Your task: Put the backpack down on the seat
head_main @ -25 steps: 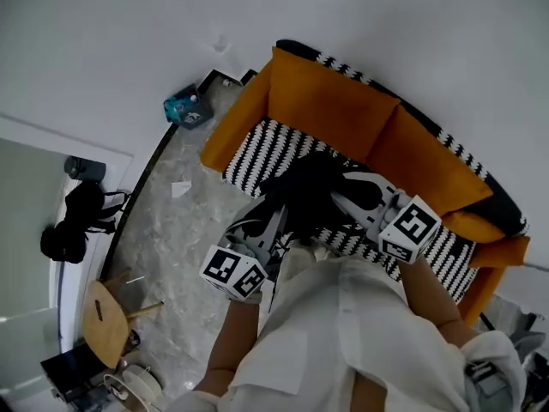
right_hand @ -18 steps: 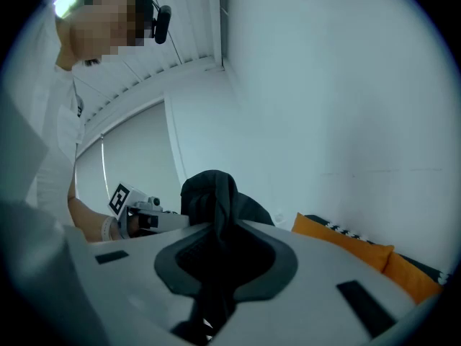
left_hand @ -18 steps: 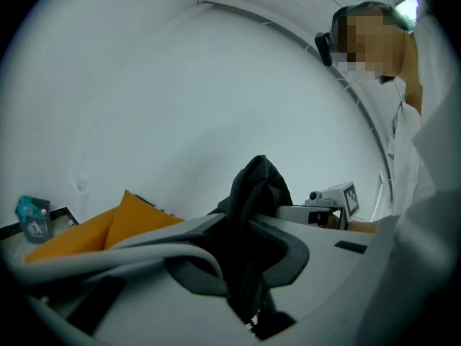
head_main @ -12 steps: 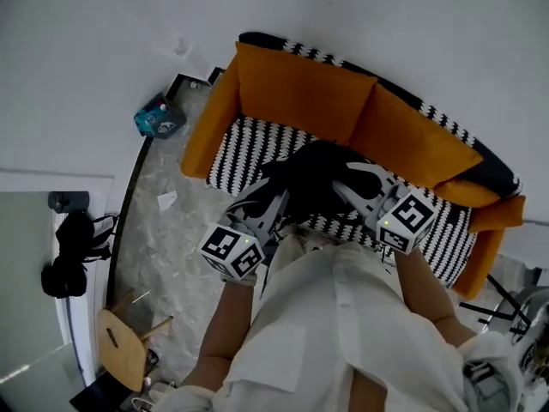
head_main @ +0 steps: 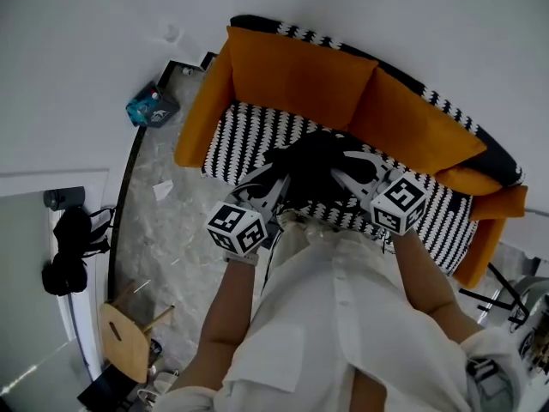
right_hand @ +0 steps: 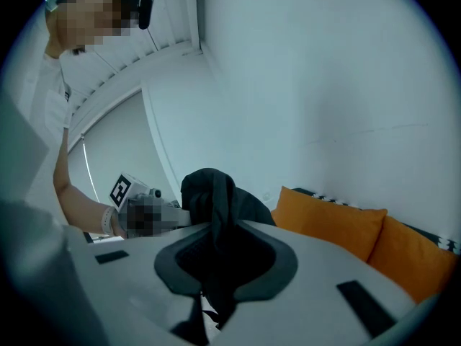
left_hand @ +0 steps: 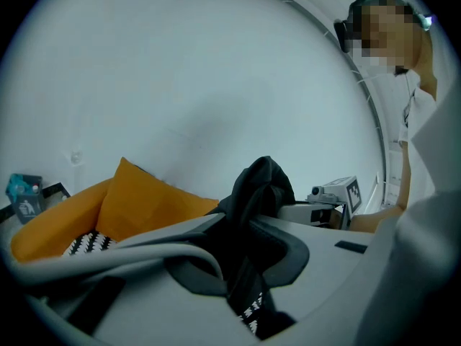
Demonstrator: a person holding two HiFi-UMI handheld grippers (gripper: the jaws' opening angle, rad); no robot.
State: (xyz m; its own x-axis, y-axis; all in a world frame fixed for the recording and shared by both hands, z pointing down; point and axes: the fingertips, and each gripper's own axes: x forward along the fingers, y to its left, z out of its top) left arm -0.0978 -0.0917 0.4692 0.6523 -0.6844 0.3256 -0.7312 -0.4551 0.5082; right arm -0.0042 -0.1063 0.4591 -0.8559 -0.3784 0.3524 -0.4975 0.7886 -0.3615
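The black backpack (head_main: 314, 163) hangs over the black-and-white striped seat (head_main: 243, 137) of the orange sofa (head_main: 292, 80), held up between both grippers. My left gripper (head_main: 276, 181) is shut on a fold of its black fabric (left_hand: 261, 187), which passes between the jaws (left_hand: 243, 254). My right gripper (head_main: 346, 178) is shut on another fold, and the black cloth (right_hand: 210, 193) rises out of its jaws (right_hand: 215, 262). Each gripper view shows the other gripper just behind the bag. Whether the backpack's underside touches the seat is hidden.
Orange back cushions (head_main: 414, 132) line the sofa against the white wall. On the marble floor to the left lie a teal packet (head_main: 149, 108) and a scrap of white paper (head_main: 163, 190). A wooden stool (head_main: 127, 343) and a dark bag (head_main: 67, 254) stand at the lower left.
Both grippers have carried the backpack closer in over the striped seat, and the sofa now sits more squarely ahead. Both grips are unchanged.
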